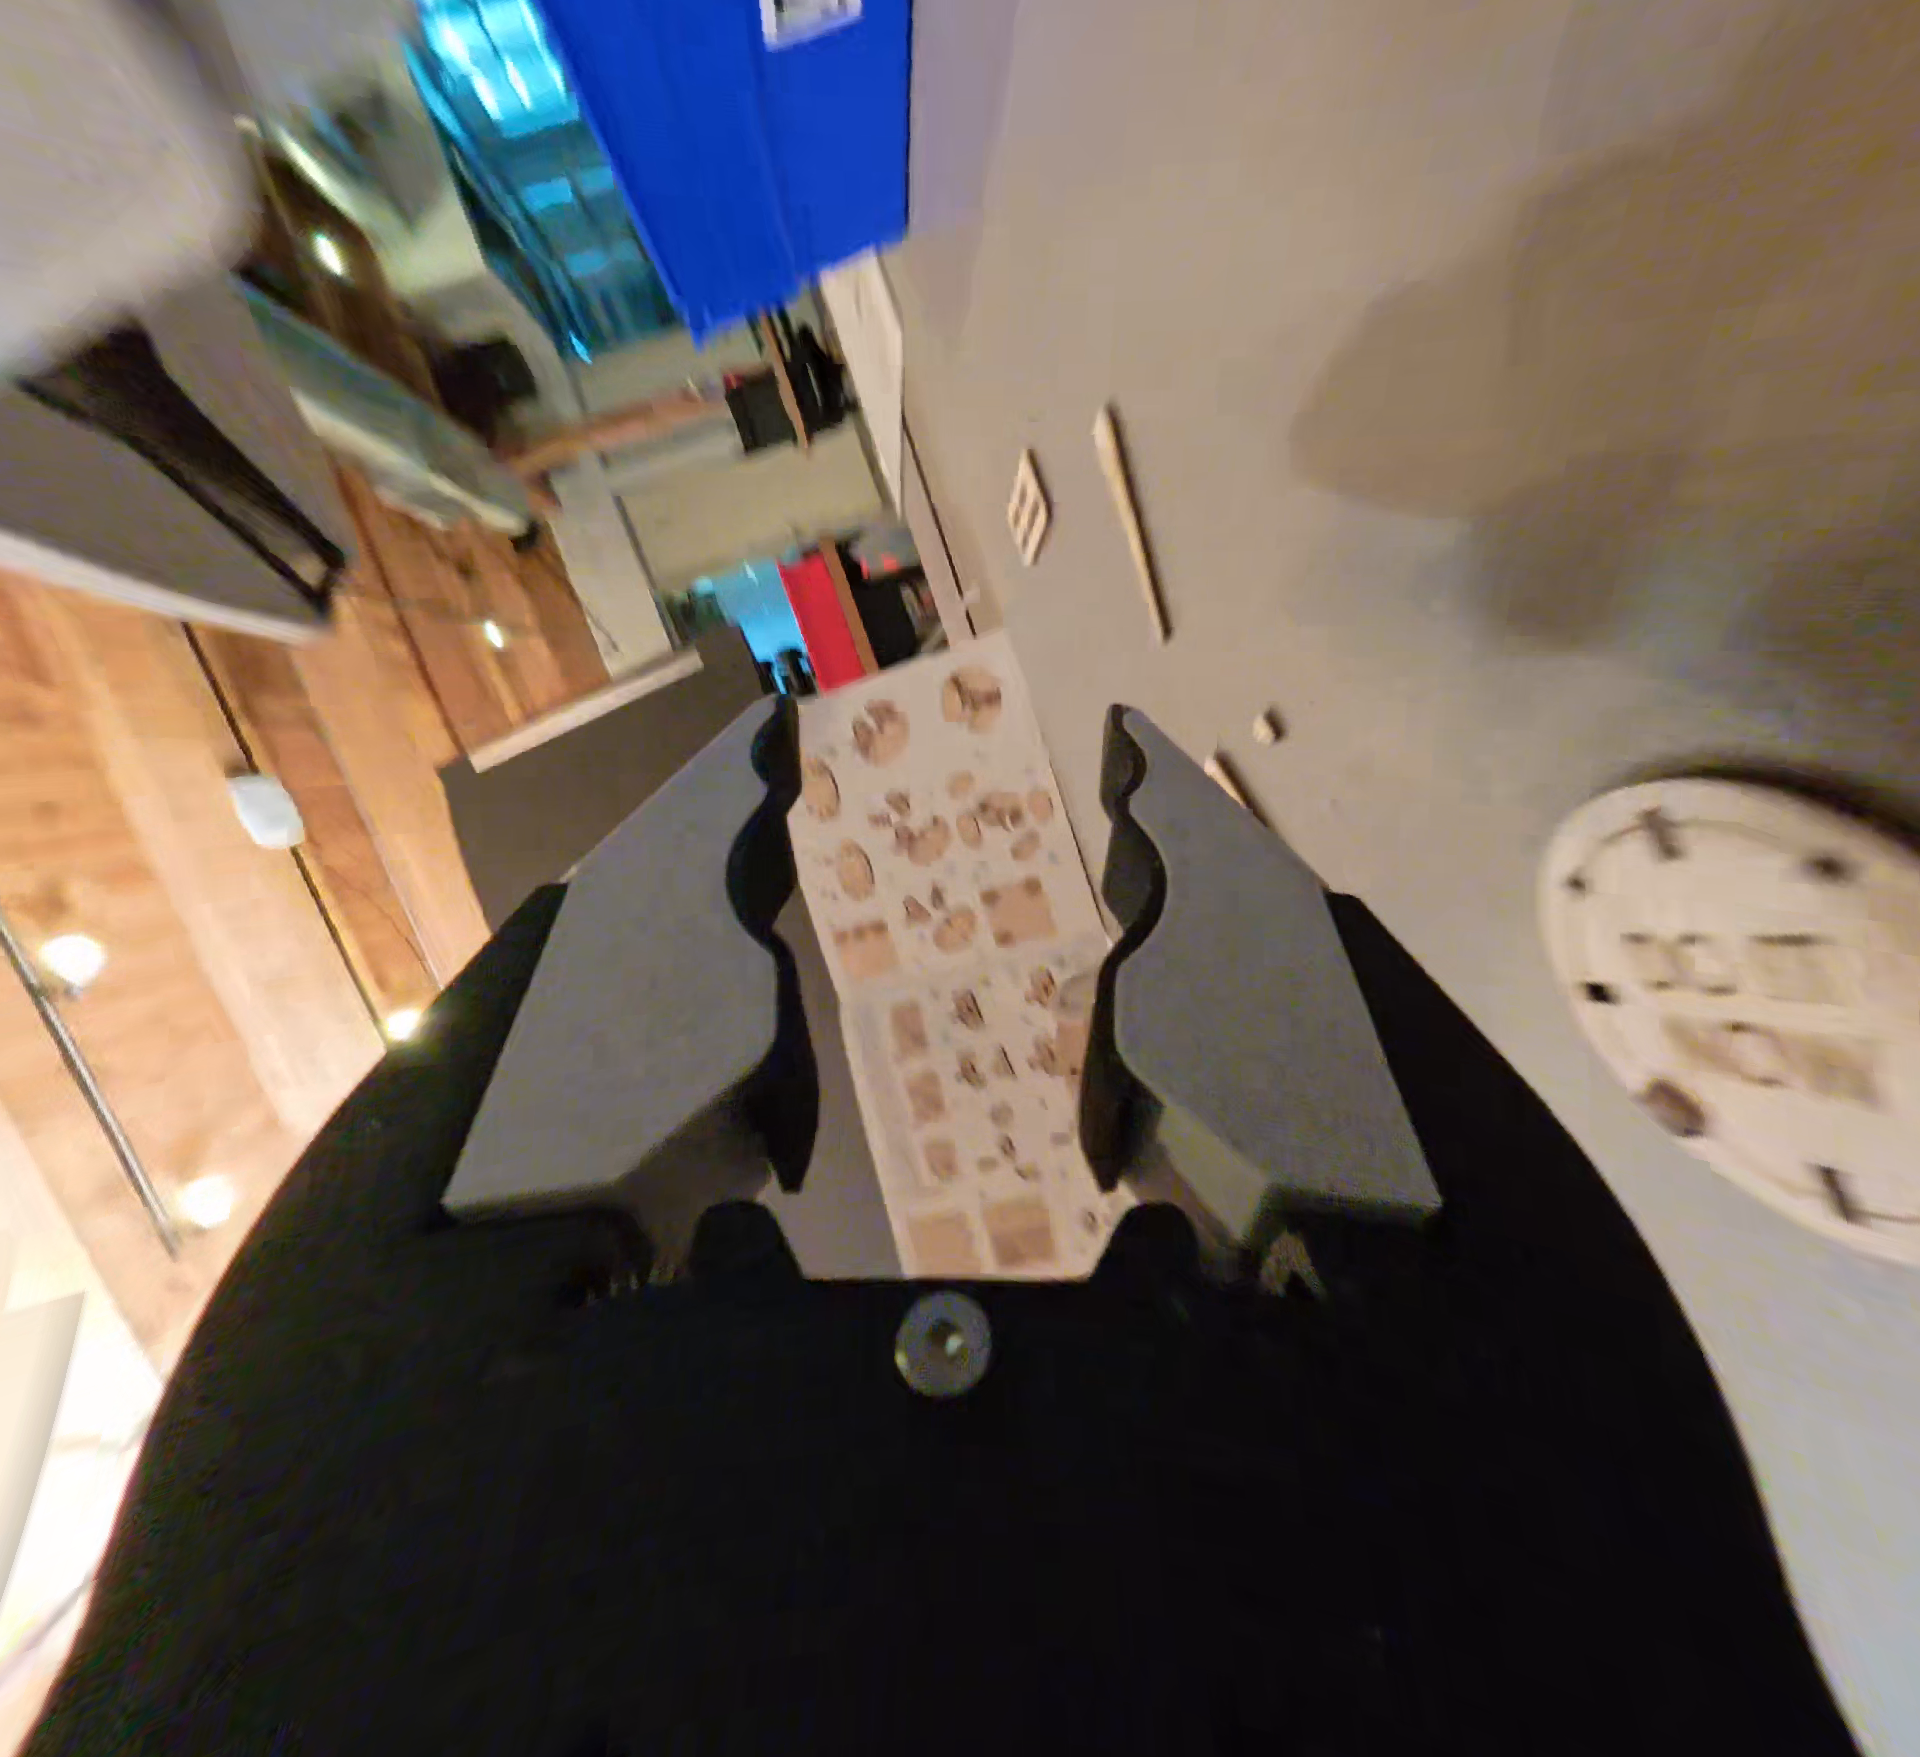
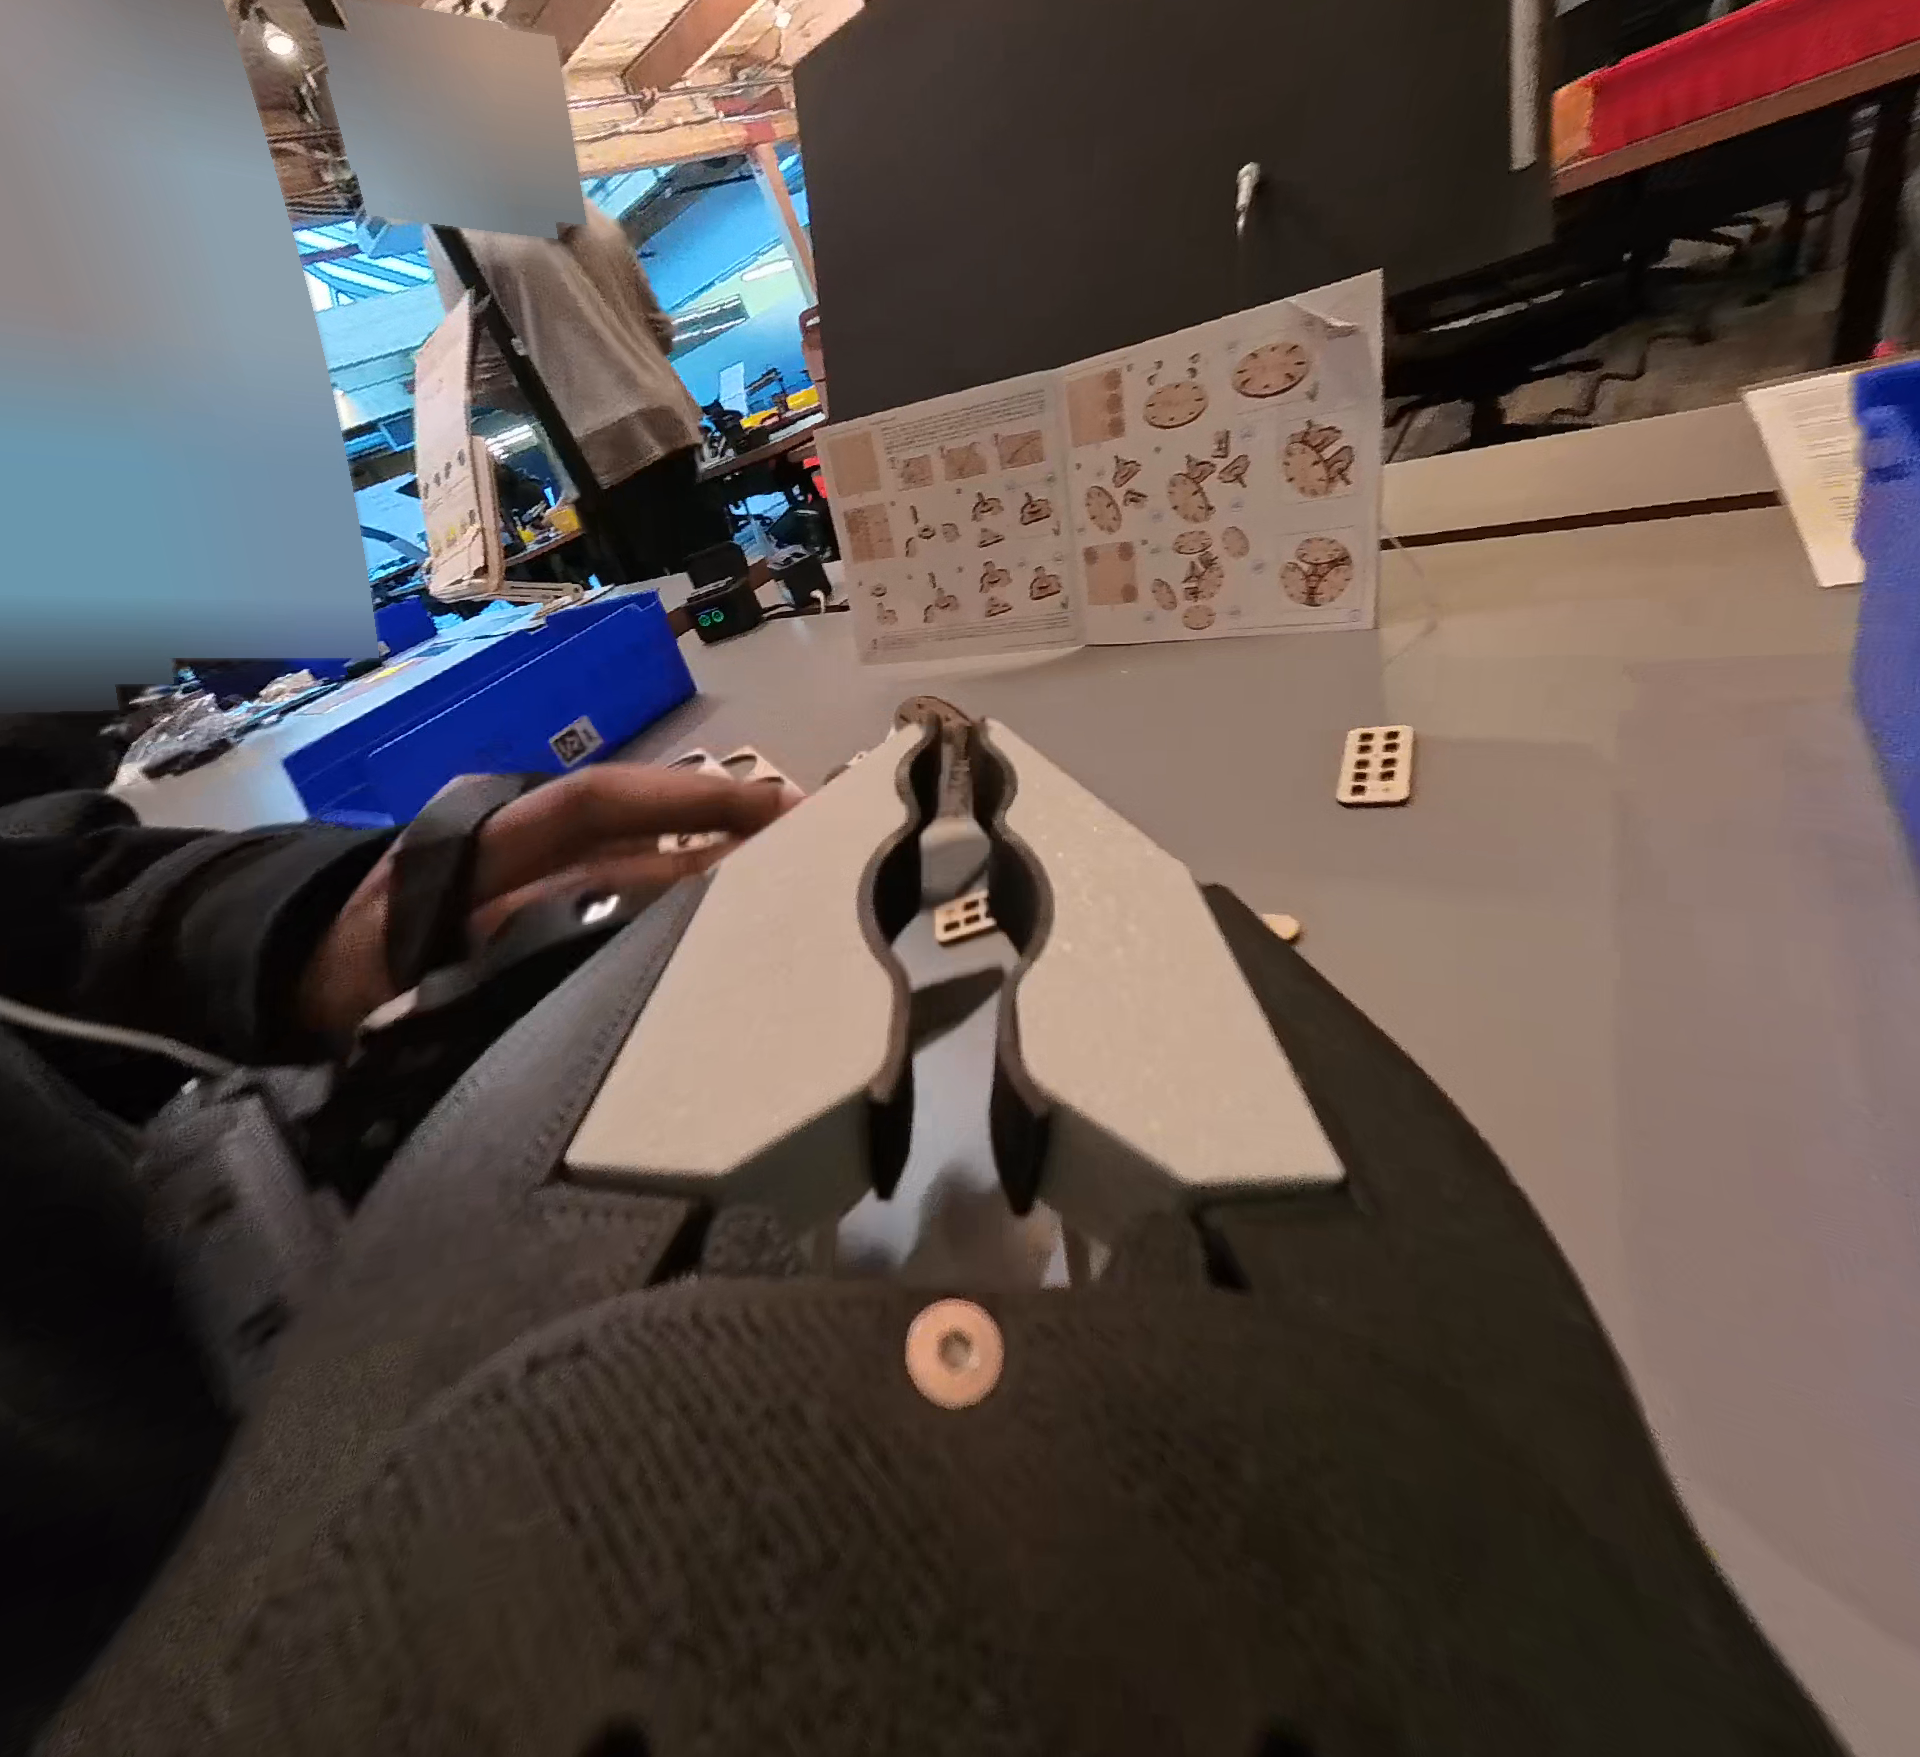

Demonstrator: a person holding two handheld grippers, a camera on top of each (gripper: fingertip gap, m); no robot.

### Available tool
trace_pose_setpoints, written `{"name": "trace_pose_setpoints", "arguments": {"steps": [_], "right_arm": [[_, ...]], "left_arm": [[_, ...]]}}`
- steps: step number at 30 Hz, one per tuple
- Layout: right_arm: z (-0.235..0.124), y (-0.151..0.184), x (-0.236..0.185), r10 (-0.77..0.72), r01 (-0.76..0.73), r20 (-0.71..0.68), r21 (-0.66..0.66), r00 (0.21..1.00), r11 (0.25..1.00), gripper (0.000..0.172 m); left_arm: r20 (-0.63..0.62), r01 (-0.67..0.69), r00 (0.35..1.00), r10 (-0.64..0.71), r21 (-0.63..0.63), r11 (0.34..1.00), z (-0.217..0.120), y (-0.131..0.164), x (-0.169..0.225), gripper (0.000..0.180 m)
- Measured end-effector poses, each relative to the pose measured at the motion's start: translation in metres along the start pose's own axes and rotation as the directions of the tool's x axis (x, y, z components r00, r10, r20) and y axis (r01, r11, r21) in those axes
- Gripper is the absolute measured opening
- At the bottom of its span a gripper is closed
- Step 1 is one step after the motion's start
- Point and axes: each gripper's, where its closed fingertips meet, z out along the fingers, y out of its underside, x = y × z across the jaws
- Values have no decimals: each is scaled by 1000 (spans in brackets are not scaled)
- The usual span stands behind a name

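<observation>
In the right wrist view my right gripper [image 2: 943,733] is shut on a thin wooden piece [image 2: 928,712] held on edge; its rounded top sticks out above the fingertips, low over the grey table [image 2: 1558,980]. A person's hand [image 2: 582,834] rests on flat wooden cut-out pieces [image 2: 727,762] just left of the fingers. The left wrist view is rolled sideways and blurred. My left gripper [image 1: 951,731] is open with nothing between its fingers, off the table [image 1: 1455,564] and pointing at the illustrated paper sheet [image 1: 935,876]. A round wooden clock-face disc [image 1: 1745,1011] lies to its right.
The illustrated sheet [image 2: 1101,502] stands propped before a black panel [image 2: 1143,97]. A blue bin [image 2: 488,710] sits at the left, also in the left wrist view [image 1: 727,45]. Small slotted wooden pieces [image 2: 1375,765] [image 2: 964,918] and a wooden strip [image 1: 1132,523] lie on the table.
</observation>
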Motion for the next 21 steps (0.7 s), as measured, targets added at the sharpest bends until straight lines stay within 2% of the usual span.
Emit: {"name": "trace_pose_setpoints", "arguments": {"steps": [2,6,11,12,14,16,21], "right_arm": [[-7,-3,5,-3,3,-22,18,1000,1000,3],[-22,-6,17,0,2,-65,25,998,1000,4],[-40,-17,32,-23,27,-122,25,992,999,4],[-43,-21,34,-29,33,-131,29,991,999,4],[-49,-26,37,-40,46,-149,37,988,998,4],[-53,-29,39,-48,56,-166,42,985,998,3],[-60,-34,39,-59,67,-187,41,981,997,3]], "left_arm": [[6,-45,999,45,59,997,-9,-28,0,54],[-29,-24,999,27,96,995,-15,-65,-1,56],[-69,-7,998,9,33,999,-4,-82,-8,68],[-66,2,998,0,30,1000,-4,-85,-9,74],[-34,28,999,-27,27,999,-6,-92,-15,98],[-25,36,999,-35,46,998,-11,-99,-15,106],[43,112,992,-120,159,981,-43,-114,-38,104]]}}
